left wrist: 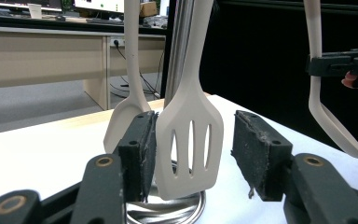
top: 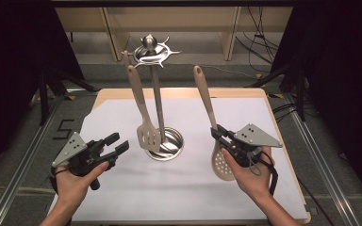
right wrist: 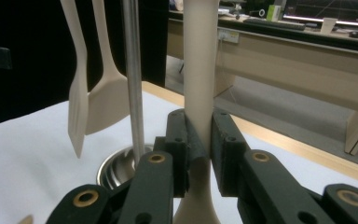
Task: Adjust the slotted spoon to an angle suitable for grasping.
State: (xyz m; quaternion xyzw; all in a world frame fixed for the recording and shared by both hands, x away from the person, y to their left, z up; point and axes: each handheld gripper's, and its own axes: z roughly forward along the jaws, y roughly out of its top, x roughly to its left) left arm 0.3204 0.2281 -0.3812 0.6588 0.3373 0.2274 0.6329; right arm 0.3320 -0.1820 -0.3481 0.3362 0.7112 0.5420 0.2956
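Observation:
A steel utensil rack (top: 158, 101) stands mid-table on a round base (top: 174, 146), with hooks at its top (top: 150, 51). A beige slotted spatula (top: 149, 135) hangs from it, and a second beige spatula (left wrist: 127, 114) hangs behind. My left gripper (top: 118, 143) is open left of the slotted spatula (left wrist: 189, 144), which shows between its pads (left wrist: 261, 158) without being pressed. My right gripper (top: 219, 136) is shut on the handle (right wrist: 198, 93) of a beige perforated skimmer (top: 222, 165), held upright right of the rack with its bowl low. The left gripper view shows that gripper (left wrist: 340, 65) on the skimmer (left wrist: 328, 121).
White paper covers the wooden table (top: 122, 197). The rack's pole (right wrist: 133, 93) and base (right wrist: 116, 170) stand just left of the held handle. Black curtains flank the table; wooden desks (top: 226, 28) and floor cables lie beyond the far edge.

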